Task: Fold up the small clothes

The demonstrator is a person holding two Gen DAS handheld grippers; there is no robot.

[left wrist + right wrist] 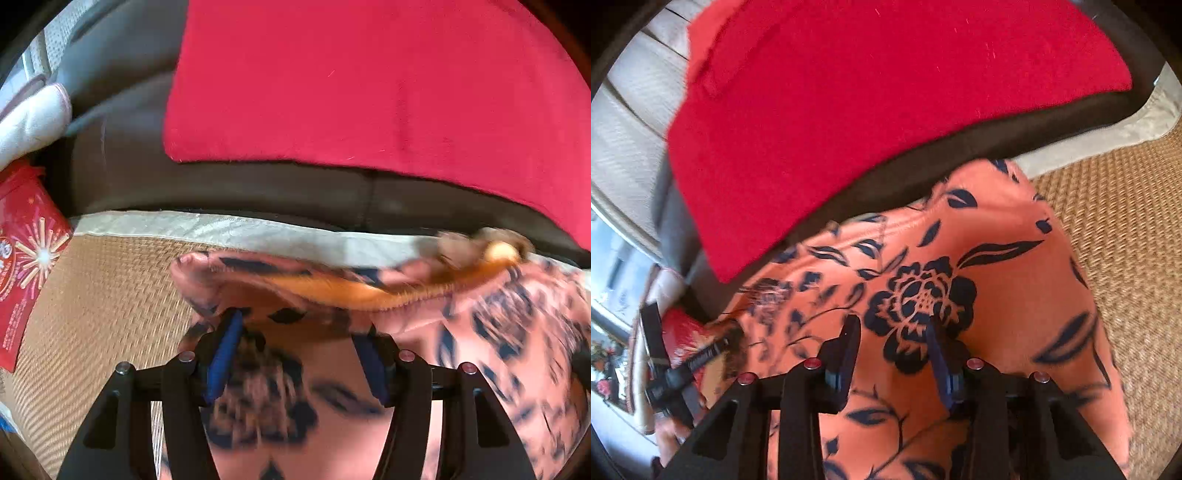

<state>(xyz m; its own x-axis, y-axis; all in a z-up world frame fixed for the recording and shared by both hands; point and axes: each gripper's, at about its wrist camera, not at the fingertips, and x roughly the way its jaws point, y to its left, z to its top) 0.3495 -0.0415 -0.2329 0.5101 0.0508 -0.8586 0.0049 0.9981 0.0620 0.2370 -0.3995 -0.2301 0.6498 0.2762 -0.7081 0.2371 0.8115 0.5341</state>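
Note:
An orange garment with a dark blue flower print point(997, 280) lies on a woven mat; in the left wrist view it point(480, 332) is blurred and its far edge is raised and folded over. My left gripper point(299, 325) is open, with its blue-padded fingers point(225, 350) low over the cloth near the left end of that folded edge. My right gripper point(892, 328) is open just above the cloth beside the large flower. The other gripper point(683, 373) shows at the left of the right wrist view. I cannot tell whether either gripper's fingers touch the cloth.
The woven mat point(92, 314) point(1126, 240) with a pale fabric border point(221, 229) lies under the garment. Behind it stands a dark sofa point(221, 188) with a red blanket point(369, 81) point(849, 110). A red printed bag point(26, 251) and a white cloth point(29, 122) lie at the left.

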